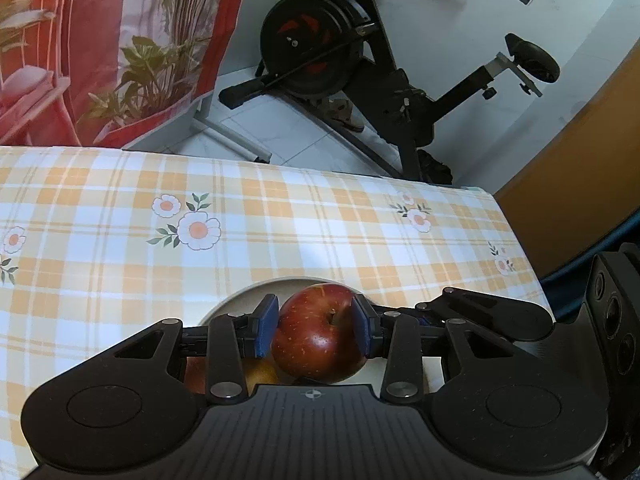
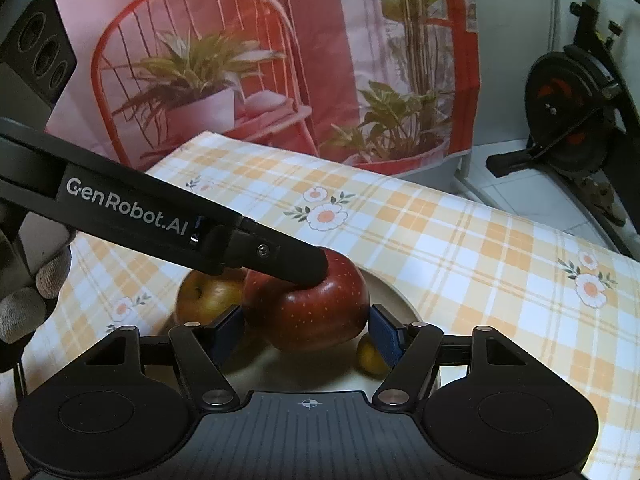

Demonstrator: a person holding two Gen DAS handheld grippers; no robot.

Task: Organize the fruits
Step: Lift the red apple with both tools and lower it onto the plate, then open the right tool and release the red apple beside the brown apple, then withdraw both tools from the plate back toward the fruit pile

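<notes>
A red apple (image 1: 316,340) sits between the blue pads of my left gripper (image 1: 316,328), which is shut on it just above a pale plate (image 1: 240,300). In the right wrist view the same apple (image 2: 316,312) fills the gap between the pad tips of my right gripper (image 2: 306,332), which touch its two sides. A left gripper finger (image 2: 288,258) lies across the apple's top. On the plate (image 2: 396,300) rest a yellow-red apple (image 2: 204,296) and a small yellow fruit (image 2: 370,356).
The plate stands on a table with an orange checked, flowered cloth (image 1: 320,220); its far edge (image 1: 320,172) is close behind. Beyond are an exercise bike (image 1: 340,60) and a red printed backdrop (image 2: 240,80). A gloved hand (image 2: 24,308) holds the left gripper.
</notes>
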